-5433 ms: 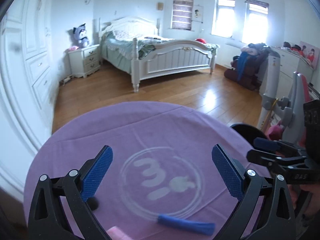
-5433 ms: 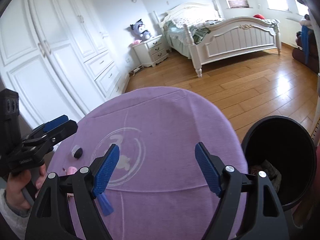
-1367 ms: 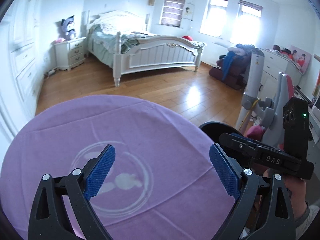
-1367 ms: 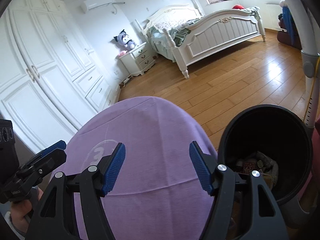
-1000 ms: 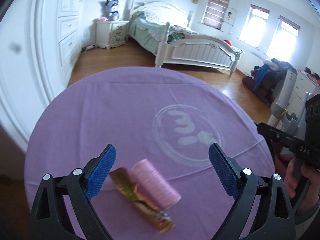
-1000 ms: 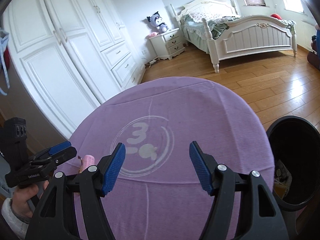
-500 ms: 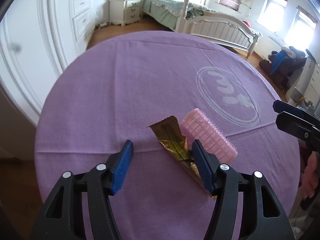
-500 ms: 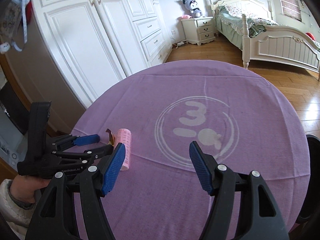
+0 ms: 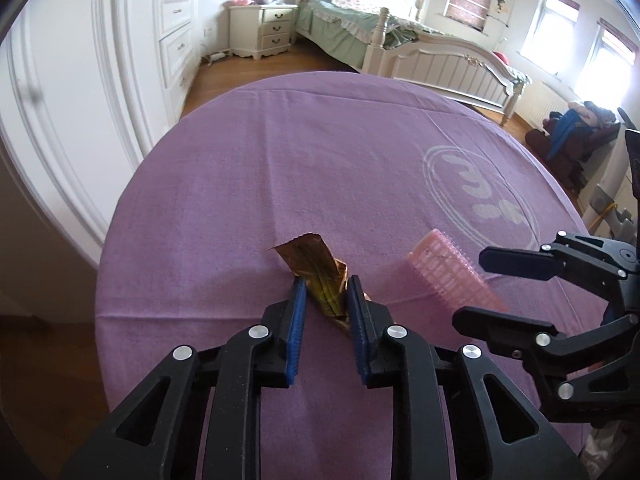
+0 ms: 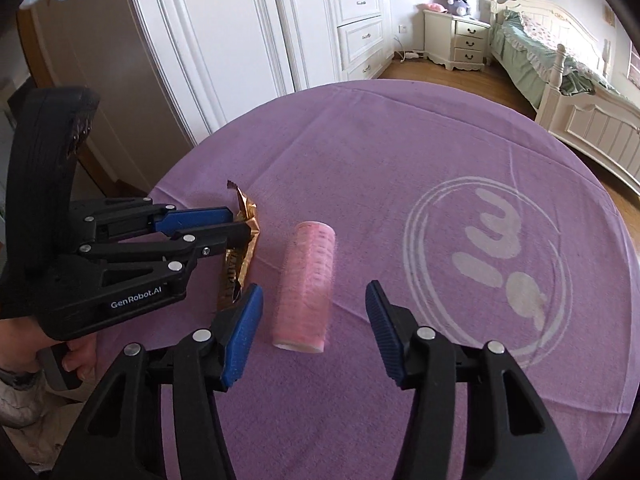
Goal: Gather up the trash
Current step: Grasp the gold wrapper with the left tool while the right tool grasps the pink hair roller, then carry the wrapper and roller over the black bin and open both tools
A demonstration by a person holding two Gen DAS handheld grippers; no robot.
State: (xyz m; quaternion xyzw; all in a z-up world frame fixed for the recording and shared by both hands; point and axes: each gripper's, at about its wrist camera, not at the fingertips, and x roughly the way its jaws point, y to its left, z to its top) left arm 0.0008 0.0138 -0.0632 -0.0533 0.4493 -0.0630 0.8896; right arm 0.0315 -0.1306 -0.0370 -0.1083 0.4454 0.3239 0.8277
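Since a second ago, both my claws are down over the near edge of the round table under its purple cloth (image 9: pixel 320 152), where before they were hanging wide apart above it.

On the left, my left gripper (image 9: pixel 326 284) is closing, its blue pads (image 9: pixel 298 312) pressing in on the crumpled gold foil wrapper (image 9: pixel 316 264), which is lying on the cloth with its torn end sticking out beyond the tips. The pinch is falling on a narrow, slippery strip; I judge the foil could slide out as I lift, or the tips could snag the cloth and drag it along.

To the right, the pink ribbed plastic roller (image 10: pixel 308 280) is lying on its side just beside the wrapper. My right gripper (image 10: pixel 314 308) is closing too, jaws still clear on either side of the roller's near end, nothing pressed yet. Being round, it could roll or squirt forward if the pads meet it off centre. The two claws are working close together and could knock each other.
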